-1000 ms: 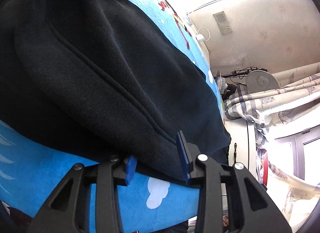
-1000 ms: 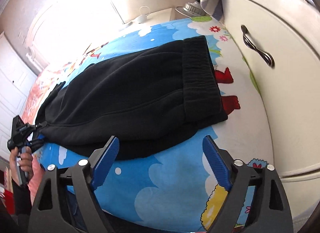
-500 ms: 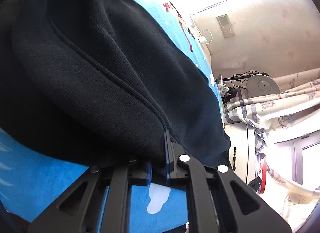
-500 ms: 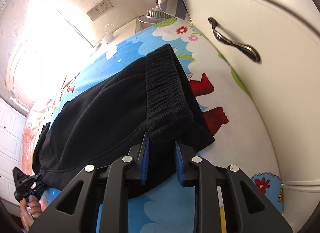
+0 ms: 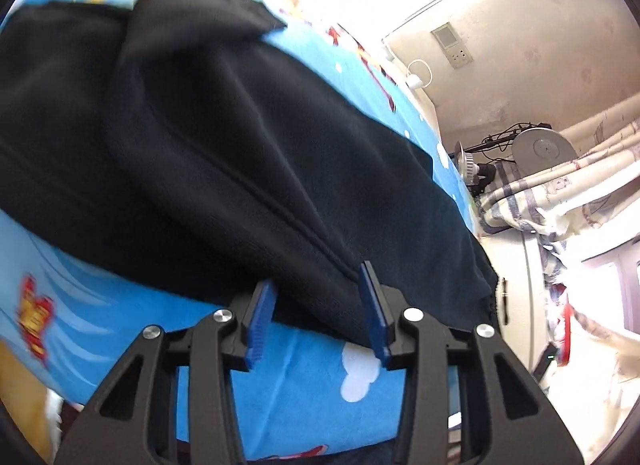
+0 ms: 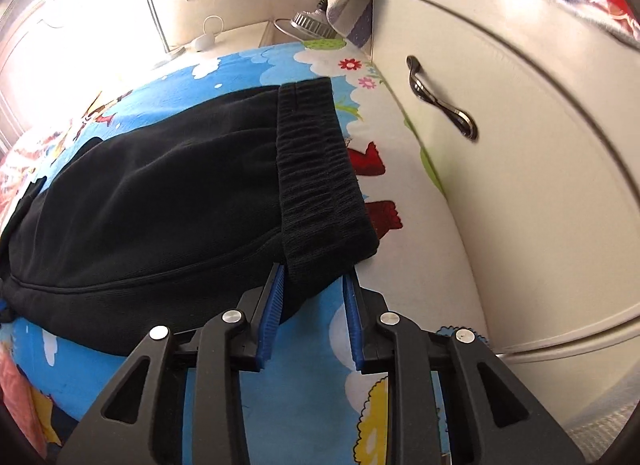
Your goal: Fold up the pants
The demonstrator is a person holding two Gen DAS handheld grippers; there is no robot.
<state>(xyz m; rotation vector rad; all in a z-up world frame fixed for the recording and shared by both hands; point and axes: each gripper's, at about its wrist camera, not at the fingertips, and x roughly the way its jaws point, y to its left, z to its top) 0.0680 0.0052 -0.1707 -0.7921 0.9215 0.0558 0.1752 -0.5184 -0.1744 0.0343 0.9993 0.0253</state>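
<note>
Bright daylight floods a bedroom where a bed (image 6: 312, 377) with a blue cartoon sheet stands against a white cabinet (image 6: 520, 193) with a metal handle (image 6: 440, 103). Black pants (image 6: 160, 201) lie across the sheet, doubled leg on leg, with the ribbed waistband (image 6: 316, 173) toward the cabinet side and the near edge of the cloth running along the bed's near edge.

At the waistband's near corner, the right gripper (image 6: 314, 315) has cloth between its blue fingers (image 6: 273, 315). Its jaws have just been opening a little, and whether the pads now press the fabric I cannot tell. Farther along the near edge, by the side seam, the left gripper (image 5: 316, 307) straddles the cloth. Its jaws have just been opening, and gaps show beside both fingers (image 5: 260, 319), so the cloth seems loose there.

The step in hand looks like taking both near-edge holds for the next fold. To do it well, each gripper should bite deep enough to catch every layer, not just the top one. Both should close firmly before lifting, then rise together and level so the fabric does not sag. The waistband is thick and may slip from a shallow pinch.
</note>
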